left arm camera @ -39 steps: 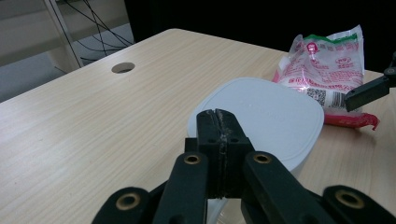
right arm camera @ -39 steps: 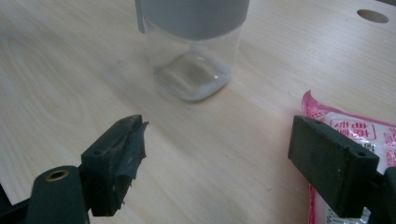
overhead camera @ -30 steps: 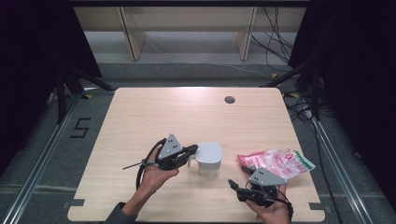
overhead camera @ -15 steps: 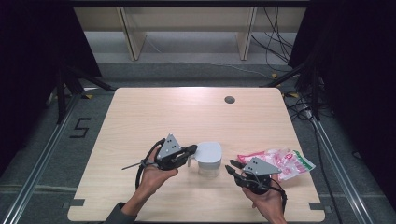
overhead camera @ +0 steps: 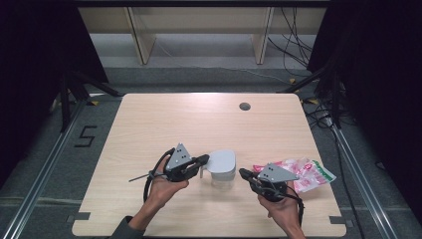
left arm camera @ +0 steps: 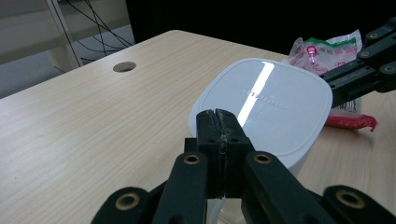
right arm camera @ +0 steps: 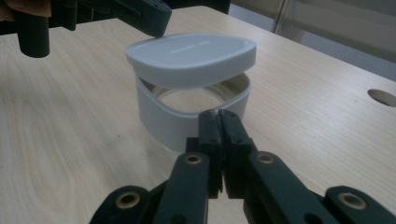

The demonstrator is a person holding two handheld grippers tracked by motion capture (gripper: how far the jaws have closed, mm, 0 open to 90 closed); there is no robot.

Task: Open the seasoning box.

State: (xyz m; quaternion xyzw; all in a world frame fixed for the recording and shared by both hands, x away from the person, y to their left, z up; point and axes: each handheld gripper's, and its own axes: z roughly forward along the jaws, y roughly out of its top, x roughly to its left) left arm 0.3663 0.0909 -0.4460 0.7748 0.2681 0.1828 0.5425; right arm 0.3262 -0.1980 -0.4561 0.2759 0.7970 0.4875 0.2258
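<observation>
Your left gripper, jaws shut, props the container's white lid ajar, so your right gripper, just closed empty, faces the rim.

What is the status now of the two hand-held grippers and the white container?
Left hand-held gripper shut at lid edge, lid raised off white container. Right hand-held gripper just closed, empty, beside container. Pink snack bag behind right hand, not blocking.

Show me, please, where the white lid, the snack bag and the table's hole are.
lid (right arm camera: 191, 55), right gripper view, middle of its top face.
snack bag (overhead camera: 311, 172), high view, pink middle of the wrapper.
hole (overhead camera: 244, 106), high view, centre of the round opening near the table's far edge.
</observation>
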